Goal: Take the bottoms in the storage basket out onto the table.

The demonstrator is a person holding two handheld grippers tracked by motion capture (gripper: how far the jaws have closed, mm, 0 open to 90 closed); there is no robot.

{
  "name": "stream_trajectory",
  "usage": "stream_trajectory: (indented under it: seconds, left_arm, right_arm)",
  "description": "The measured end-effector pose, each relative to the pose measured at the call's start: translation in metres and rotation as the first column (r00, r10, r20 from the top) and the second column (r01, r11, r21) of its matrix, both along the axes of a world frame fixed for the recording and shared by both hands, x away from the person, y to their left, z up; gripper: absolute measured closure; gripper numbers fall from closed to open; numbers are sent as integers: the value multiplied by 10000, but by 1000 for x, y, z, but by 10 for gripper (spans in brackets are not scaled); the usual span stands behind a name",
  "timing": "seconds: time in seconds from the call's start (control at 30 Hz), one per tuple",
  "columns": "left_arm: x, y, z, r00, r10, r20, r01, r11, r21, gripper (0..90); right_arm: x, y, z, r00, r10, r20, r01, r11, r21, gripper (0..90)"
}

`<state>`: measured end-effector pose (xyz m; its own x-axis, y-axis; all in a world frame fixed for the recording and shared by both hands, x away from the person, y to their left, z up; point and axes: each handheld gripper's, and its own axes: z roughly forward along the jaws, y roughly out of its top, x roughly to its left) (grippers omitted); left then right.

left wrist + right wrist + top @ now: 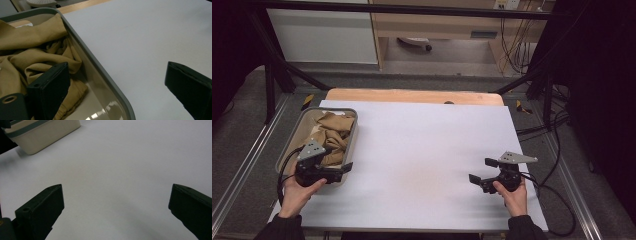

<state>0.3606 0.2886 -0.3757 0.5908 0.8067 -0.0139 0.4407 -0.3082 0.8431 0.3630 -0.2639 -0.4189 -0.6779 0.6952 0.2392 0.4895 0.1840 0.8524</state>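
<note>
While both pairs of tongs sit low over the white table sheet [422,150], the landmark is the shallow beige plastic tub with a grey rim [353,131] at the sheet's left edge. Inside the tub lies a crumpled tan cloth [332,132], bunched toward its far end. At the tub's near right corner, the left gripper [117,82] straddles the rim, jaws spread wide and empty: one jaw is inside the tub just beside the cloth, the other over the sheet. Well apart from the tub, the right gripper [116,202] hovers above bare sheet, jaws wide, holding nothing.
</note>
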Motion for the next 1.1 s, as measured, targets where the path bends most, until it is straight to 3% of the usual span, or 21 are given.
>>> stream_trajectory:
  seconds: [0.67,1.1]
  left_arm:
    - [3,20,7,9971,765,-50,-763,9968,221,59]
    - [13,26,23,9922,1247,-1,-1245,9910,485,62]
  right_arm:
    - [1,0,-1,10000,-10,-12,10,9999,-104,6]
    - [1,1,-1,10000,-39,-36,39,9999,-150,6]
